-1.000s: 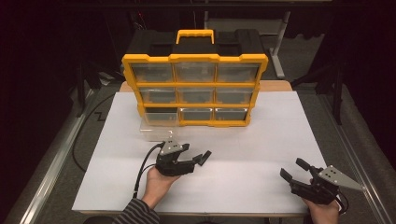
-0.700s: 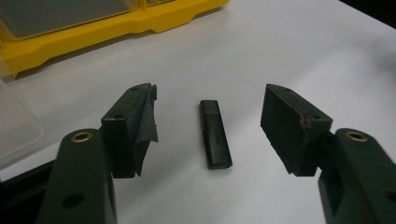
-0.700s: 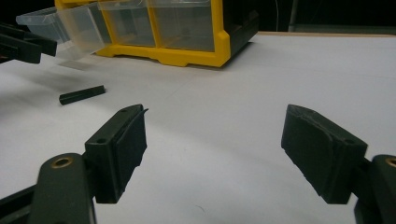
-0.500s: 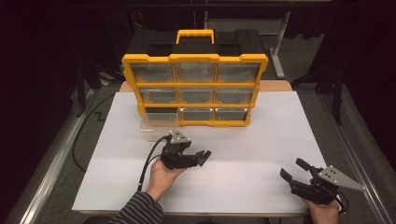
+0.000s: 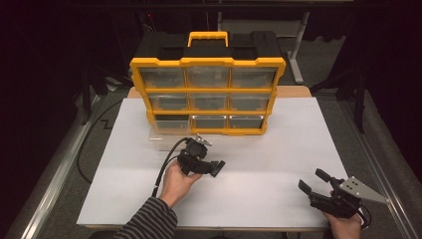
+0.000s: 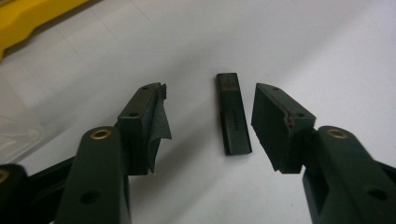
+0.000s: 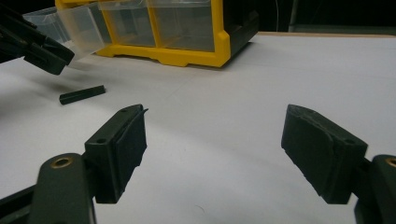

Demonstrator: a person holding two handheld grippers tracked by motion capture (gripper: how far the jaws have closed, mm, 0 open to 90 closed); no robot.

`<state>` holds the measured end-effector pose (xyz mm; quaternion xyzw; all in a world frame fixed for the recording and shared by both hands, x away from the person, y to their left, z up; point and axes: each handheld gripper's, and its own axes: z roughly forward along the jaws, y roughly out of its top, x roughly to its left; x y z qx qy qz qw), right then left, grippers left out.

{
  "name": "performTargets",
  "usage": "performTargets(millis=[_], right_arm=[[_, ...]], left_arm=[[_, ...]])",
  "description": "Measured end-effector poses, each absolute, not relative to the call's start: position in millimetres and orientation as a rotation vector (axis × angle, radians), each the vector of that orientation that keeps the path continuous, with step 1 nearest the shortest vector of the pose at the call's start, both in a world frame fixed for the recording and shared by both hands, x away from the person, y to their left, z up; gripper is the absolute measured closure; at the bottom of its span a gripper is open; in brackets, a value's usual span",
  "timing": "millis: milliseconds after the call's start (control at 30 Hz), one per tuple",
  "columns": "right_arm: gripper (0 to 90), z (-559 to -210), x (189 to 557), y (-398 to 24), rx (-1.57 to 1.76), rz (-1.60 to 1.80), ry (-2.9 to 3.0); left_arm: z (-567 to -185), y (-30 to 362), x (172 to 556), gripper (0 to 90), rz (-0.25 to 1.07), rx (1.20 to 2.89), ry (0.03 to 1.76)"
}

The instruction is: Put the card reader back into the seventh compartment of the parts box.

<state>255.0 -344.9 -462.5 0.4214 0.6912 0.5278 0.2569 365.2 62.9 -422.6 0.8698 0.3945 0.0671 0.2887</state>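
Above the dark bar, left gripper now narrower

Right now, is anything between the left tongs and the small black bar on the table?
Nothing visible. The black bar lies flat on the white table, just ahead of the left tongs and between their open jaws, which have just been closing and do not touch it.
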Motion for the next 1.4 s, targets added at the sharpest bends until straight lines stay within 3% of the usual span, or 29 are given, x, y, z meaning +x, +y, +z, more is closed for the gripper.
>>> performTargets(millis=[633, 967, 1233, 1400], right_arm=[[22.8, -462.5, 254.9, -345.0, 1.141, 1.433, 1.876], [22.9, -462.6, 254.8, -344.8, 1.146, 1.427, 1.876], [22.9, -462.8, 255.1, -344.6, 1.149, 1.421, 1.880], [22.8, -463.0, 255.3, -344.3, 1.150, 1.418, 1.882]], left_arm=[[-438.3, 42.5, 376.1, 48.9, 0.059, 2.459, 1.079], [-442.7, 38.2, 374.6, 58.2, 0.071, 2.500, 1.052], [-442.9, 38.0, 372.3, 71.1, 0.110, 2.526, 1.019], [-442.6, 38.2, 372.1, 72.2, 0.118, 2.541, 0.996]])
